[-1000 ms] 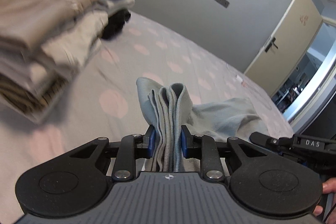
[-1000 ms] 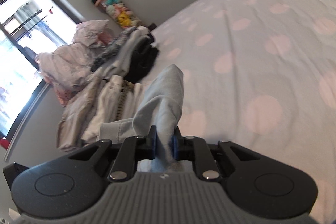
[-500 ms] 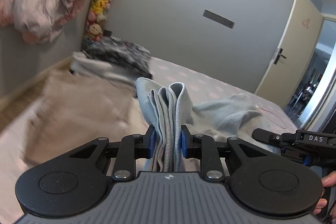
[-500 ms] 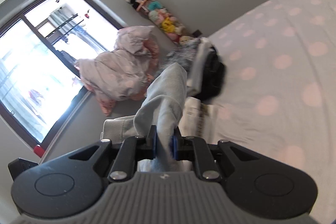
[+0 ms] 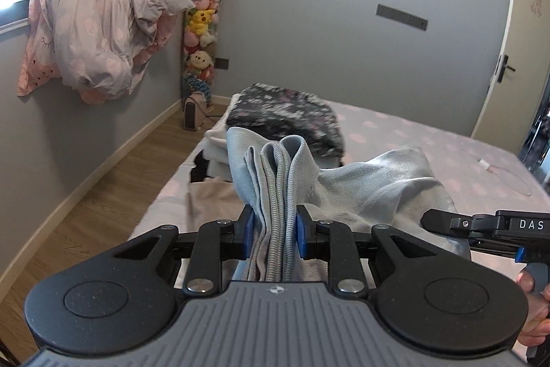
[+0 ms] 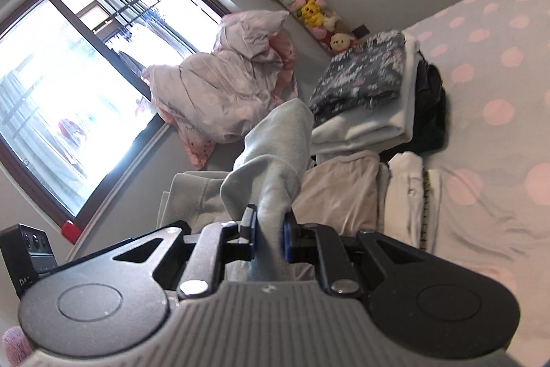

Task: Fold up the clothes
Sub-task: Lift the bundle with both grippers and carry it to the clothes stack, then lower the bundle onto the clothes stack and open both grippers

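Observation:
My left gripper [image 5: 274,227] is shut on the bunched ribbed hem of a light blue sweatshirt [image 5: 371,184], which hangs in the air to the right. My right gripper [image 6: 268,229] is shut on another part of the same sweatshirt [image 6: 275,147], and it also shows at the right edge of the left wrist view [image 5: 488,226]. Below the garment lie stacks of folded clothes: a dark floral piece [image 5: 285,116] on white ones, and a beige folded piece [image 6: 340,191] near my right gripper.
The bed [image 6: 495,112] has a grey sheet with pink dots. A crumpled pink duvet [image 5: 92,33] hangs at the window. A tube of plush toys [image 5: 201,23] stands in the corner, a small heater [image 5: 194,114] on the wooden floor, a door [image 5: 515,50] at right.
Both grippers have risen and tilted up with the sweatshirt. The view went from the bed surface and clothes stack to the room's wall, window and corner.

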